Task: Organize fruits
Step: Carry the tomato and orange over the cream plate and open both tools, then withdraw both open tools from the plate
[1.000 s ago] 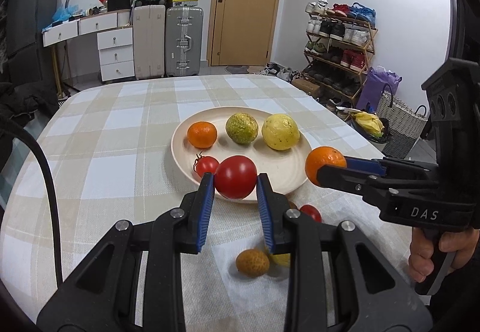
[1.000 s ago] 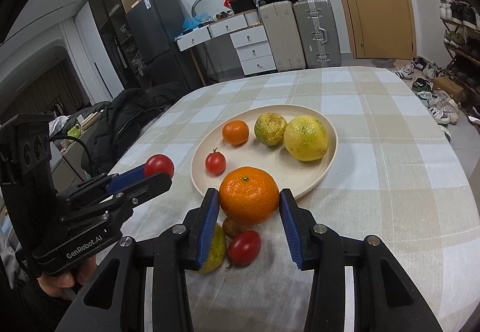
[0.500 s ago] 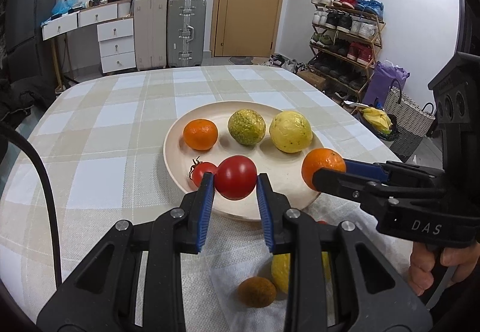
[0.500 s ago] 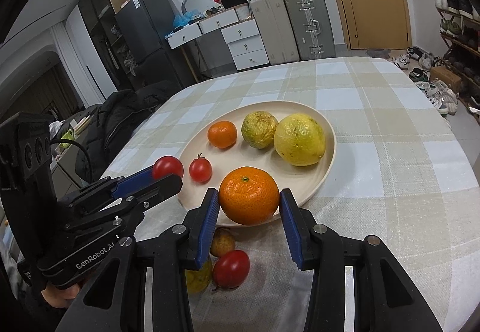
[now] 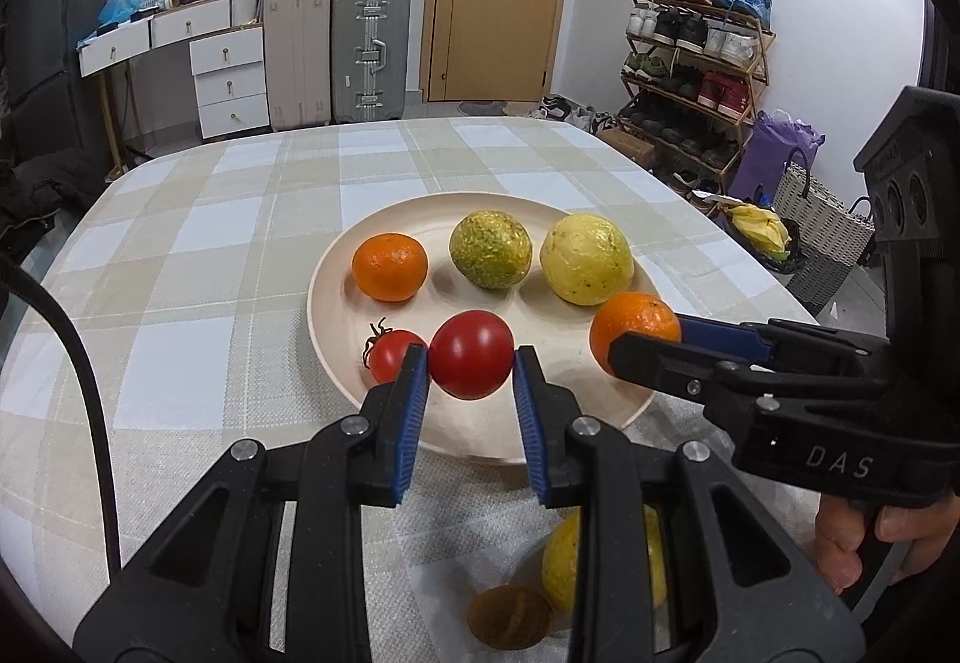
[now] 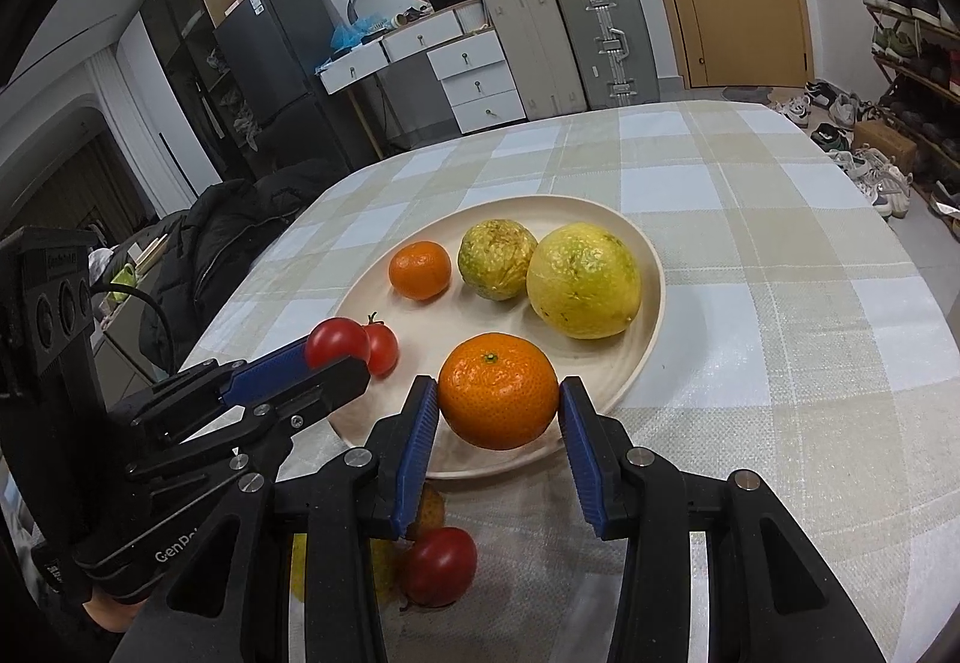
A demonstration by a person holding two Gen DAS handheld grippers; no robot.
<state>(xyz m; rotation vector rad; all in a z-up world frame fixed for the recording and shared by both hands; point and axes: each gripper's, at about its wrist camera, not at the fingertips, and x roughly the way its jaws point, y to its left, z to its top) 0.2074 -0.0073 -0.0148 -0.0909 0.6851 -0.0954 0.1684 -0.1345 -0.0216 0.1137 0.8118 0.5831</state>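
My left gripper [image 5: 471,357] is shut on a red tomato [image 5: 471,354] and holds it over the near edge of the cream plate [image 5: 336,267]. My right gripper [image 6: 497,400] is shut on an orange [image 6: 498,390] over the plate's near right rim [image 6: 651,255]. On the plate lie a small orange [image 5: 389,267], a green-yellow fruit [image 5: 491,249], a yellow fruit [image 5: 586,259] and a small tomato [image 5: 384,357]. On the cloth near me lie a yellow fruit [image 5: 561,555], a brown fruit [image 5: 509,616] and a red tomato [image 6: 439,566].
The table [image 5: 180,243] has a checked cloth. Suitcases [image 5: 371,51] and drawers [image 5: 228,81] stand behind it. A shoe rack [image 5: 690,63] and a basket [image 5: 822,237] stand to the right, off the table edge.
Both grippers have moved forward over the plate with their fruits held. The loose fruits on the cloth now sit lower and nearer in both views.
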